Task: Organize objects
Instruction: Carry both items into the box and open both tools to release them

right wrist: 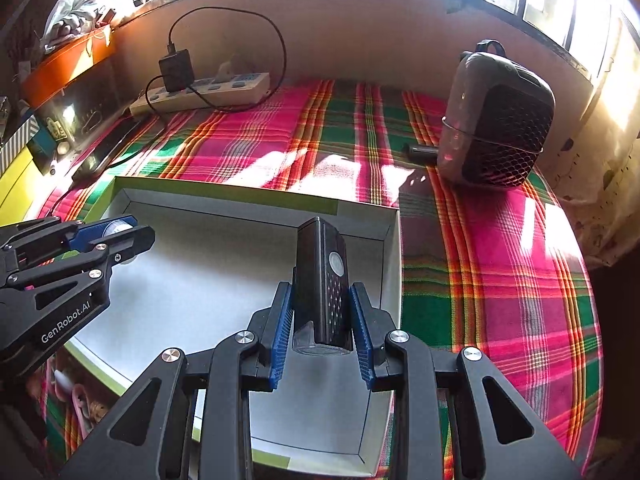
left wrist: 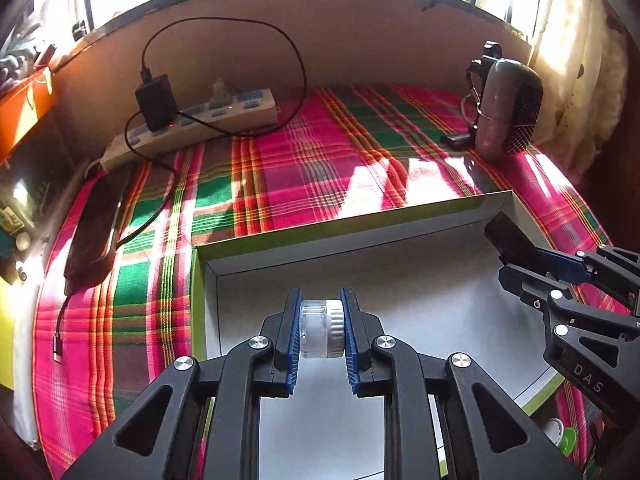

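While its blue pads clamp a small clear jar (left wrist: 322,329) by base and cap, the left gripper (left wrist: 322,330) hangs over the white floor of the green-edged box (left wrist: 256,240), whose far wall runs just ahead of the fingertips. Over the box's right wall, the right gripper (right wrist: 322,312) squeezes a dark ribbed device (right wrist: 324,280). Beyond the walls lies plaid cloth (right wrist: 500,264), bare up to a speaker (right wrist: 498,114) ahead right.

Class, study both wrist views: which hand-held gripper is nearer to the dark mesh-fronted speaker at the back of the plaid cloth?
Right. The right hand-held gripper, shut on a black device, is over the box's speaker-side end; the speaker stands beyond. The left hand-held gripper, shut on a small jar, is farther.
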The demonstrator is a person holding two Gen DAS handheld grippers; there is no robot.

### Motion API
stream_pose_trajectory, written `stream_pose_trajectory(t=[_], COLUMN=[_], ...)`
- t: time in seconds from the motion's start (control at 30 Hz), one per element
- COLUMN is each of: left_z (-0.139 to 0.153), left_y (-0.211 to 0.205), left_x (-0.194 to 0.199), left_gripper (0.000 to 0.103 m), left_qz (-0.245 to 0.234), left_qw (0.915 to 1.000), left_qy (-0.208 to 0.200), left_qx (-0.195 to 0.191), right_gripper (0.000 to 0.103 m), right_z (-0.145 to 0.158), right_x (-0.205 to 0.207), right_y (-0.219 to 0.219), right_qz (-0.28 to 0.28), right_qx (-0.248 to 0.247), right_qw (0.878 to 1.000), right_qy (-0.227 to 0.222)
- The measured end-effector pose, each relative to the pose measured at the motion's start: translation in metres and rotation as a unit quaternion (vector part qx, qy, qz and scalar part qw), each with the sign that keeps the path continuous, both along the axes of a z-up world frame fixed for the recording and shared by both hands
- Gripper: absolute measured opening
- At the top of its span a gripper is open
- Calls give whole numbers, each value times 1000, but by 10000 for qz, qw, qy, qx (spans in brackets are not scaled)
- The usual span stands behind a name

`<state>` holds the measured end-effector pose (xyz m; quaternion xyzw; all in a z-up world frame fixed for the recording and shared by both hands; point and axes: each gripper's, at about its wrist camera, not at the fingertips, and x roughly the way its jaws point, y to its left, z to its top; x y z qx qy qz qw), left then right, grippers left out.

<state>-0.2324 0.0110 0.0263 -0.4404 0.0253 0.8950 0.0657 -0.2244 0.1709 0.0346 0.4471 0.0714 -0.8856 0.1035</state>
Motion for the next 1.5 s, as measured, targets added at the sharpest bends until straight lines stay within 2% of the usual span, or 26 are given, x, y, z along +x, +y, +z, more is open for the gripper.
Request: stream_pose_trajectory(t=[0.37, 0.8, 1.13, 1.23, 1.3, 1.5], left_z=[-12, -13, -11, -9, -6, 2], left_y=[-1, -2, 0, -1, -3, -6], left_x=[-8, -10, -10, -7, -3, 9], left_gripper=[17, 18, 27, 29, 29, 29], left_qz=[27, 31, -16, 50, 70, 115], left_qw=[9999, 9999, 9999, 9999, 9999, 9998], left_qy=[-146, -167, -166, -104, -67, 59], left_qx=[-16, -1, 48, 55, 74, 116], right_gripper=[28, 28, 29, 34, 42, 46], right_z=[-11, -12, -12, -10, -8, -1], right_x=[-8, -10, -9, -7, -4, 3], right_y=[-5, -6, -6, -5, -4, -3], right_qz=[-43, -79, -148, -148, -177, -214], right_qx=[139, 132, 115, 52, 1, -140], right_qw=[9999, 9999, 9998, 9999, 9998, 9996], right_qy=[-35, -33, -10, 7, 61, 138])
